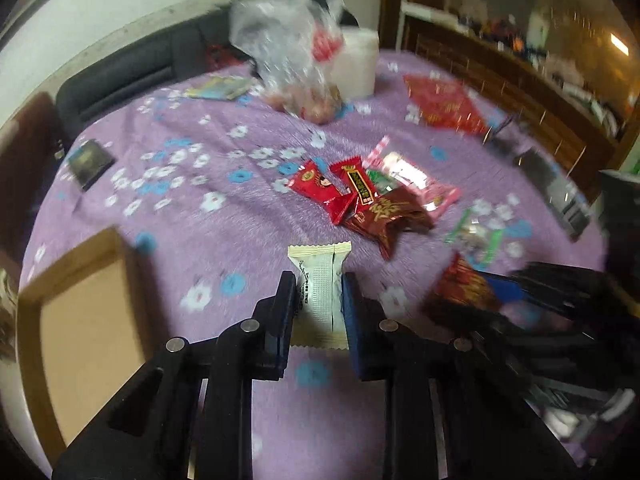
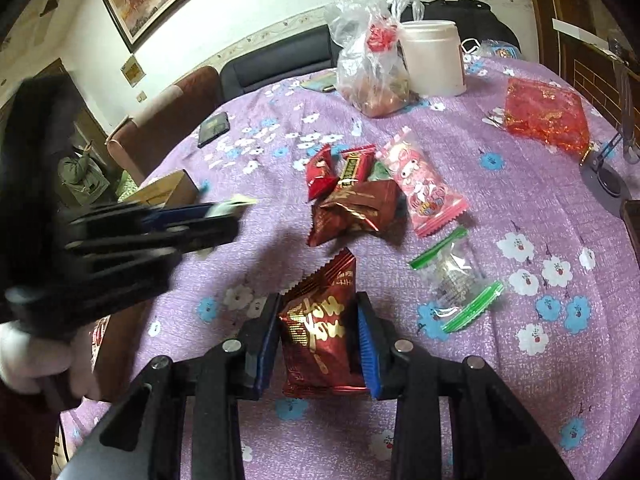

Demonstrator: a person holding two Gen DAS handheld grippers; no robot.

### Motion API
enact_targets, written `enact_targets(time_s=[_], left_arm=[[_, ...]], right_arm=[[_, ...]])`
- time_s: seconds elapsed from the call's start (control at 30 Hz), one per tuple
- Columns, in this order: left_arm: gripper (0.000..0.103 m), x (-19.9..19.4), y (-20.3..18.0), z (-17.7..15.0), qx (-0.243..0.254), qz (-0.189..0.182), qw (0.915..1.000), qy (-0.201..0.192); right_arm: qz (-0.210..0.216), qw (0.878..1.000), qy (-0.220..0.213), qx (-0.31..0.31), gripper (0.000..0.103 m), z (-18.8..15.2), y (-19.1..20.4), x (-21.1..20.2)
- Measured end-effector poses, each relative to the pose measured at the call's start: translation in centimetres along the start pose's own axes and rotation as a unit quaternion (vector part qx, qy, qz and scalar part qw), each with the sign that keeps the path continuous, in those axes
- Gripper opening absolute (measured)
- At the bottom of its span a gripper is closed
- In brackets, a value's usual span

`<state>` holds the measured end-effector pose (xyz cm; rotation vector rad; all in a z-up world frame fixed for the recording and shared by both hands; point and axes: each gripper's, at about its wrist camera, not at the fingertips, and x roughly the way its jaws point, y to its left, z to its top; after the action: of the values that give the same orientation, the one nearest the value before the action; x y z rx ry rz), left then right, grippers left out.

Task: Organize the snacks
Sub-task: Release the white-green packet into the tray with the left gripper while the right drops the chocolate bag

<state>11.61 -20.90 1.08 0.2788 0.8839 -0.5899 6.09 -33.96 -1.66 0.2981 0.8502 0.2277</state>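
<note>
cream snack packet [image 1: 320, 292] sits clamped in the left hand-held gripper [image 1: 318, 312] above the worktop [image 1: 200, 208]; right hand-held gripper [image 2: 318, 336] grips a dark red packet [image 2: 318, 328]; loose pile [image 2: 360, 196] remains unsorted, cardboard box [image 1: 86, 320] looks empty

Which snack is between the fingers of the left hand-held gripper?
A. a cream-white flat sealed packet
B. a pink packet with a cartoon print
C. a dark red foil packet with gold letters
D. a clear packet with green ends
A: in the left wrist view, the left hand-held gripper is shut on the cream-white flat sealed packet; the dark red foil packet with gold letters sits in the right hand-held gripper.
</note>
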Motion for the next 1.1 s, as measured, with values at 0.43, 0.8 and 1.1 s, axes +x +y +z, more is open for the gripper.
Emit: enact_targets(time_s=[0.43,0.8,1.1], left_arm=[[0.023,-12.4,8.0,-10.6,-0.165,0.072,0.9787,-0.099],[0.023,-11.7,13.4,-14.2,-0.233,0.066,0.9661,-0.089],[0.023,-9.5,17.0,-14.8,-0.248,0.064,0.9644,-0.067]], right_arm=[[0.037,0.998,-0.030,-0.027,0.038,-1.2,3.3,-1.4],[0.098,0.989,0.008,-0.113,0.038,-2.4,14.5,-0.5],[0.117,0.977,0.037,-0.172,0.038,-1.2,22.5,3.6]])
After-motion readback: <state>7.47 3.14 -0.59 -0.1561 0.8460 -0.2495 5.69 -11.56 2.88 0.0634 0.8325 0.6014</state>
